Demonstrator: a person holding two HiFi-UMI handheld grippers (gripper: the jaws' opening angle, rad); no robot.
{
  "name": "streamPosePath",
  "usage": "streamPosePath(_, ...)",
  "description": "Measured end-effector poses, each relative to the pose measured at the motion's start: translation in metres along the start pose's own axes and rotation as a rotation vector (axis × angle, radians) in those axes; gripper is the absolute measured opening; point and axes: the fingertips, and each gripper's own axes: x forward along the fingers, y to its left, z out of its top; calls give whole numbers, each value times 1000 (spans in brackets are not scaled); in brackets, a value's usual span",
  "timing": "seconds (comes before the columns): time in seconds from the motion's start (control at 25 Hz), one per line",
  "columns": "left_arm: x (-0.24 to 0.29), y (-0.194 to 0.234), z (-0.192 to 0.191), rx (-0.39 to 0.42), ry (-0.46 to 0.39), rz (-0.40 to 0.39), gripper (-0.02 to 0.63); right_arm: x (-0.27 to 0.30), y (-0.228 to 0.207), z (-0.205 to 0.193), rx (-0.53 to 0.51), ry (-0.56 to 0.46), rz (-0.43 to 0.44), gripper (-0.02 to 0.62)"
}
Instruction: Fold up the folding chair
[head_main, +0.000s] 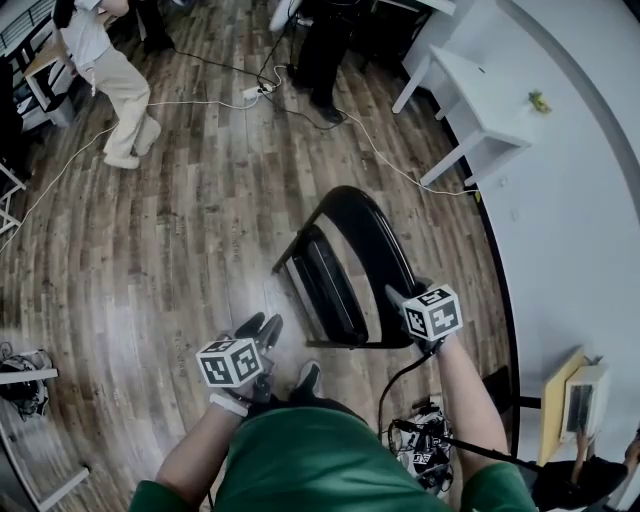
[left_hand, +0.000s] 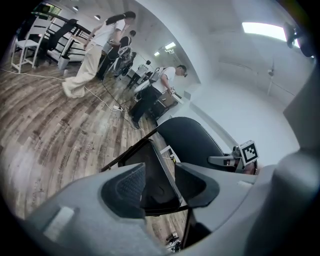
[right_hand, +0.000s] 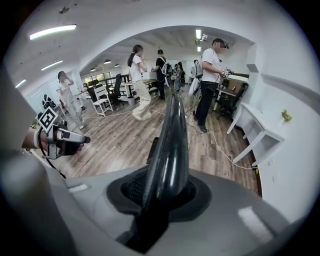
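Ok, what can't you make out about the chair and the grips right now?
Hinge and feet of the folding chair: head view, hidden beneath seat and backrest.
Whether the left gripper touches the seat: left gripper view, its own body covers the near edge.
Seat: right gripper view, mostly blocked by the backrest clamped in the right gripper.

Glossy black folding chair (head_main: 385, 260), centre frame, on a brown-grey wood-grain floor (head_main: 200, 220). Left marker cube (head_main: 230, 362) and right marker cube (head_main: 433, 313): black squares on white. Green shirt (head_main: 320, 460) at bottom.

The left gripper (head_main: 262, 328) jaws stand apart; the right gripper (head_main: 403, 296) jaws are clamped.
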Motion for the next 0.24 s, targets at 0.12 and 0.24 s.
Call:
streamPosePath(0.12,-2,1,-3,2,7,-4,195,0,3,0,-2,0,-5,100)
streamPosePath(0.24,-4,1,-5,3,13,-7,195,0,5,0,-2,-1,-8,100)
